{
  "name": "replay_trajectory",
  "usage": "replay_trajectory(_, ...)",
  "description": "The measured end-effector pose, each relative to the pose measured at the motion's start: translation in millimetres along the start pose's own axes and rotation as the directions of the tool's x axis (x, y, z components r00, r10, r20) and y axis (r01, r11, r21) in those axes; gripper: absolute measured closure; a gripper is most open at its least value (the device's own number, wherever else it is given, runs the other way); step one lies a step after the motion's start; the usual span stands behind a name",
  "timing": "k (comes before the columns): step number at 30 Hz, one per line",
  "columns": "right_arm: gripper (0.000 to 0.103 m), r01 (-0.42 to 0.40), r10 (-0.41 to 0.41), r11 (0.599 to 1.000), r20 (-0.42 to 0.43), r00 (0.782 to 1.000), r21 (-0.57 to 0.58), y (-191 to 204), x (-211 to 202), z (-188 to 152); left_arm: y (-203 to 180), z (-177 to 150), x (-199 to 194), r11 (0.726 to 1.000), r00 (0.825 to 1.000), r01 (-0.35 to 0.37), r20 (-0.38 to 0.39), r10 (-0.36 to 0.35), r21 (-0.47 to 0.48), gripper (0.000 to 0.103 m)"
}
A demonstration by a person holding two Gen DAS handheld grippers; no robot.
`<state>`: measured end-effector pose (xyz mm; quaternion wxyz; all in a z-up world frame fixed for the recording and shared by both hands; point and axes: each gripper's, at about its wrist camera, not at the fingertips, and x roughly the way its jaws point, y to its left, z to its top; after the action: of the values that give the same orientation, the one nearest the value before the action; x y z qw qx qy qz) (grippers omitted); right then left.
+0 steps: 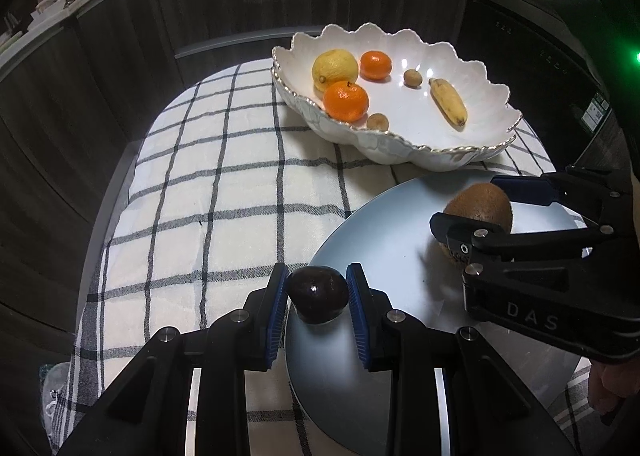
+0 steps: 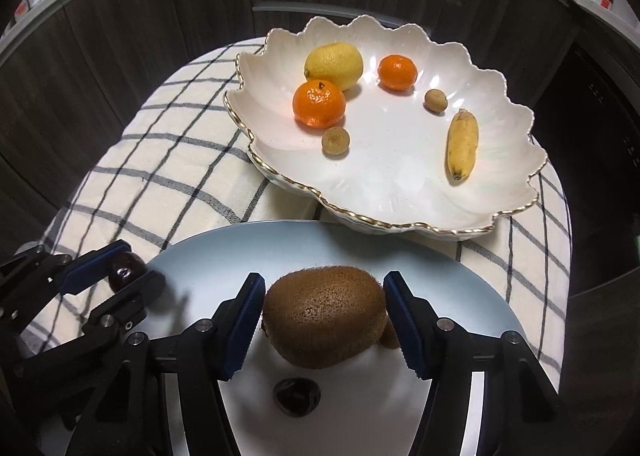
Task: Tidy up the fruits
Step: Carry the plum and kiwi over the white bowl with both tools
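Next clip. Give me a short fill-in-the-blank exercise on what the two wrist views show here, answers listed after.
1. The white scalloped gold-rimmed bowl holds two tangerines, two small brown round fruits, a yellow lemon and one small ____.
2. The left gripper is shut on a dark ____ fruit.
3. The fuzzy brown kiwi sits between the right gripper fingers on the pale blue round ____.

Missing words: banana; glossy; plate
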<state>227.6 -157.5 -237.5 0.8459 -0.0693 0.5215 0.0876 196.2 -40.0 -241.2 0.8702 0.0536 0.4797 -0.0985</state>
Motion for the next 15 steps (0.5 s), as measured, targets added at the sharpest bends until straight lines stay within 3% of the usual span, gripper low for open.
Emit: replay_trajectory(15, 0.041, 0.013, -0.019, 0.997, 0.085, 0.996, 0.07, -23, -53, -1, -18, 27, -34, 0.999, 0.997, 0.019, 0.078, -0.021, 0.029, 0.073)
